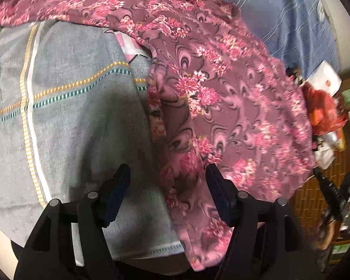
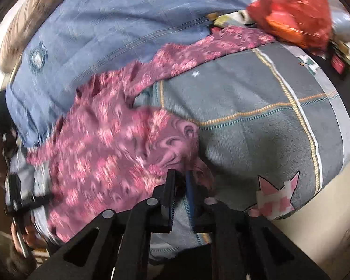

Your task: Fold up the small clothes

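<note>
Left view: left gripper [image 1: 168,186] standing spread over garment [image 1: 221,98] edge, gripping nothing, risking the near hem sliding off the grey sheet [image 1: 70,116]

Right view: right gripper [image 2: 180,186] pinching garment [image 2: 109,140] fold, thin bite possibly slipping while lifting

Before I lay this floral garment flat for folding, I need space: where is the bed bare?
The grey blanket with orange and teal stitched lines lies bare left of the pink floral garment. The blue striped quilt is free beyond it. It is crowded at the bed's edge, around the red plastic bag.
</note>
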The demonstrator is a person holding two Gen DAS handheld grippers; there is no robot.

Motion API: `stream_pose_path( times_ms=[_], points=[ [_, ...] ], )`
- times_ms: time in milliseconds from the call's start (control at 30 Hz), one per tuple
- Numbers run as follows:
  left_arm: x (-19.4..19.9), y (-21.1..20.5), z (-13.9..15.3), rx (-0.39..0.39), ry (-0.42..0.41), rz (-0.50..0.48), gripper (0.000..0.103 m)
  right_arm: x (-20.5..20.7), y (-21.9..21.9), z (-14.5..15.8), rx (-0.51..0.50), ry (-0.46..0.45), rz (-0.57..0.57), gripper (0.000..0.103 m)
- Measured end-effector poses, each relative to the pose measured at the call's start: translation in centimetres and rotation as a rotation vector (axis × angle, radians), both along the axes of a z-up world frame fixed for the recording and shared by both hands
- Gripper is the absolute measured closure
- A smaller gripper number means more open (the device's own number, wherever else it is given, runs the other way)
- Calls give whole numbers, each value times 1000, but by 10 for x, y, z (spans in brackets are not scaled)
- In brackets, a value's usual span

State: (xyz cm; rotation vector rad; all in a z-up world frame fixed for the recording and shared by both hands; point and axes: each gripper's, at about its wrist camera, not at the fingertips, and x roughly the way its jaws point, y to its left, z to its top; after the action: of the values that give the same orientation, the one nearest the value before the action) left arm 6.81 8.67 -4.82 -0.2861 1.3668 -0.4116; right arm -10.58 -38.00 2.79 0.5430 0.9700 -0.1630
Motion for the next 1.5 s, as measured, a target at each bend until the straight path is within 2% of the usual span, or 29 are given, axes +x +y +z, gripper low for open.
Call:
stream_pose_path(
  times_ms=[67, 100, 133, 200, 267, 367, 500, 533, 567, 600, 633, 667, 700, 800, 833, 900, 967, 1000, 1033, 1067, 1100, 1133, 1167, 1200, 1233, 1333, 1400, 1467, 1500],
  points=[
    [-3, 12, 7, -31, -7, 10, 37, 1, 20, 16, -29, -67, 60, 88],
    [-4, 16, 10, -31, -15, 15, 37, 6, 40, 22, -21, -95, 162, 81],
    [-4, 20, 13, -28, -26, 24, 37, 11, 68, 23, -6, -105, 290, 66],
    [-6, 28, 17, -20, -42, 43, 37, 19, 121, 23, 12, -112, 495, 52],
    [-8, 39, 18, -20, -43, 65, 37, 23, 192, 14, 9, -104, 735, 54],
    [-11, 52, 17, -18, -35, 96, 37, 18, 280, 0, -71, -92, 988, 53],
    [-15, 68, 17, -19, -46, 134, 37, 12, 358, -25, -214, -43, 1164, 45],
    [-17, 73, 16, -23, -47, 145, 37, 9, 371, -33, -290, -30, 1193, 44],
    [-18, 76, 16, -28, -46, 152, 37, 7, 381, -40, -384, -35, 1204, 46],
    [-19, 79, 16, -35, -46, 158, 37, 6, 386, -47, -487, -49, 1190, 52],
    [-20, 83, 16, -44, -45, 162, 37, 10, 387, -52, -546, -49, 1167, 72],
    [-21, 85, 16, -48, -47, 160, 37, 17, 382, -50, -517, -37, 1147, 82],
    [-21, 87, 17, -52, -52, 155, 37, 24, 371, -45, -442, -27, 1120, 89],
    [-22, 91, 23, -63, -79, 136, 37, 49, 325, -3, -65, -77, 1019, 91],
    [-22, 92, 26, -75, -86, 131, 37, 54, 310, 14, 98, -109, 997, 91],
    [-22, 96, 30, -119, -100, 127, 37, 57, 283, 44, 493, -214, 1003, 91],
    [-21, 102, 31, -184, -98, 129, 37, 52, 271, 59, 692, -303, 1011, 91],
    [-21, 105, 30, -206, -93, 135, 37, 52, 270, 58, 748, -300, 1017, 87],
    [-20, 107, 27, -225, -87, 145, 37, 53, 275, 48, 792, -248, 1028, 84],
    [-20, 108, 23, -241, -74, 153, 37, 55, 281, 37, 751, -189, 1033, 82],
    [-19, 108, 20, -255, -61, 157, 37, 51, 293, 24, 657, -117, 1045, 71],
    [-19, 108, 15, -272, -43, 159, 37, 44, 313, 4, 494, -4, 1076, 68],
    [-19, 105, 9, -288, -20, 158, 37, 38, 323, -6, 415, 56, 1106, 68],
    [-19, 102, 5, -290, -1, 151, 37, 32, 331, -19, 374, 106, 1143, 68],
    [-20, 96, 1, -282, 18, 136, 37, 27, 330, -25, 379, 127, 1157, 69],
    [-20, 74, -4, -214, 31, 62, 37, 30, 288, -9, 384, 54, 1058, 68],
    [-23, 64, -2, -180, 17, 23, 37, 42, 235, 7, 335, -26, 902, 67],
    [-23, 47, 3, -146, -2, -27, 36, 45, 161, 20, 263, -79, 681, 62],
    [-24, 40, 3, -115, -11, -45, 37, 43, 128, 23, 231, -89, 564, 55]
  ],
)
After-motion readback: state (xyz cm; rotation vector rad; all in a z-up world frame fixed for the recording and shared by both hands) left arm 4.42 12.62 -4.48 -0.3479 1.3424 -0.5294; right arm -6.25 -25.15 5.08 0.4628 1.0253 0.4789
